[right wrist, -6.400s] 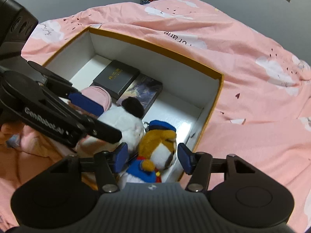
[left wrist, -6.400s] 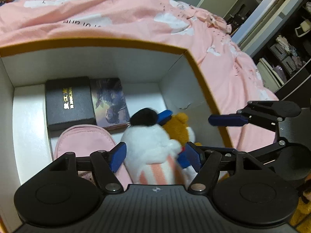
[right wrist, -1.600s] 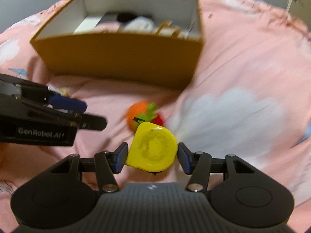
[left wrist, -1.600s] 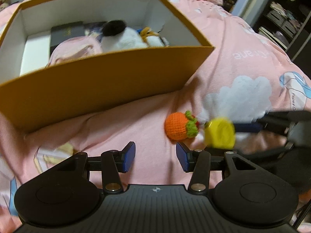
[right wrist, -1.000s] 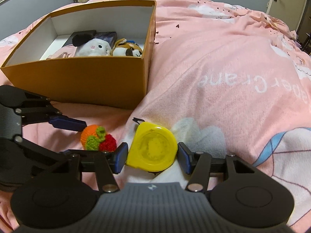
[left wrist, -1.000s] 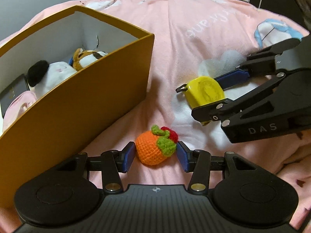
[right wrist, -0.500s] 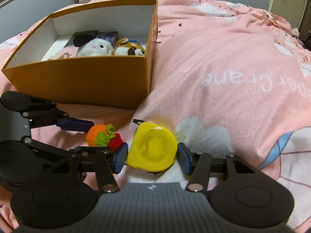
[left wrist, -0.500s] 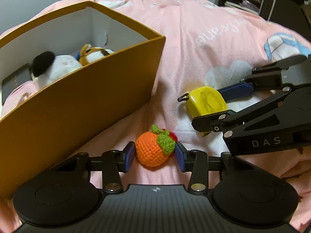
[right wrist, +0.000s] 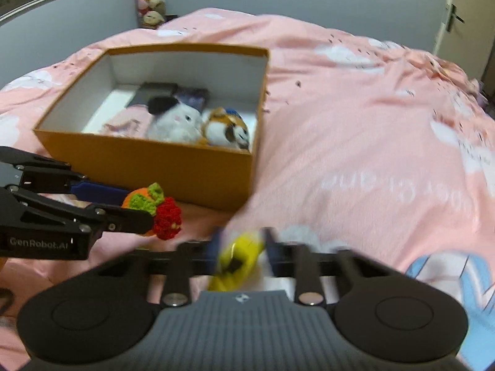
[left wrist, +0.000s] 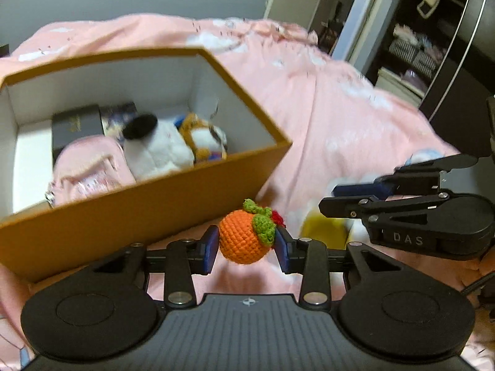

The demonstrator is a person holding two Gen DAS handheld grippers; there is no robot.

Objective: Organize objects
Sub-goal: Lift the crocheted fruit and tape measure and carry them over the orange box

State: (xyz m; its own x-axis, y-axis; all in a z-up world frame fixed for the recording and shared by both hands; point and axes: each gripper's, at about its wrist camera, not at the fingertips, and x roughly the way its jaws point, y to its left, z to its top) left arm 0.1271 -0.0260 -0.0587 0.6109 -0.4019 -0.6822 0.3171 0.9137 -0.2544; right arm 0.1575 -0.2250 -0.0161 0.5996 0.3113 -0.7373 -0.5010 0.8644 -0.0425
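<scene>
Left wrist view, nearest first: the left gripper (left wrist: 246,249) has the crocheted orange (left wrist: 244,239) between its blue pads, which touch it on both sides; the jaws are closing on it, partly open to the toy's width. The orange appears lifted clear of the pink bedspread (left wrist: 340,130). Its green leaves and red berry face away from the orange box (left wrist: 130,213).

Right wrist view: the right gripper (right wrist: 241,252) stands narrowed about the yellow tape measure (right wrist: 239,258), which sits tilted and edge-on between the pads. Motion blur prevents confirming how firmly it is held; the jaws look drawn in against it.

Relation governing the next move, as a judgement: the box lies ahead of both grippers and to their left. The left gripper's load is just beside the box's near wall, close to its right-hand corner; the right gripper's load is farther from that wall. The left hand is therefore the nearer and should clear the rim first.

Inside the box, near wall outward: a pink pouch (left wrist: 89,167), a white plush (left wrist: 157,151) and an orange-and-white plush (left wrist: 204,137) beside it, then a dark case (left wrist: 77,128) toward the far wall. Free floor shows along the box's left wall only. Risk noted: the tilted tape measure may slip.
</scene>
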